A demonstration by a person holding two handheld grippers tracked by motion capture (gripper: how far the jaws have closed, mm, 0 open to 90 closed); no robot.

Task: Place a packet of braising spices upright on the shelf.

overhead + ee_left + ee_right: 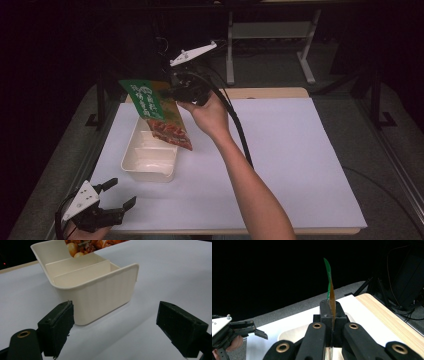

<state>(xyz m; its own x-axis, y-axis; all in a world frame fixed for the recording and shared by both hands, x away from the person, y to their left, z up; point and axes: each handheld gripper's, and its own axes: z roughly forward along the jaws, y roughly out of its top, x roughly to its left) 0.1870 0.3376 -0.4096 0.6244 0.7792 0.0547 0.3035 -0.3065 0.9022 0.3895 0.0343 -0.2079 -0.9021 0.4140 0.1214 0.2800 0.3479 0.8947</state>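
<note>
A flat green and orange food packet [159, 112] hangs tilted above the far end of a cream divided tray [150, 159]. My right gripper [176, 91] is shut on the packet's upper edge; in the right gripper view the packet [329, 287] stands edge-on, clamped between the two black jaws. My left gripper [117, 194] rests open at the table's near left corner, its pads [57, 325] spread wide and empty, just short of the tray's near wall [100, 297]. The packet's printed end [85, 246] dips over the tray's far compartment.
The tray has several compartments split by dividers [82, 271]. A white sheet [280, 165] covers the table, with a wooden edge [270, 93] at the back. Dark stands and a desk frame [270, 45] lie beyond the table.
</note>
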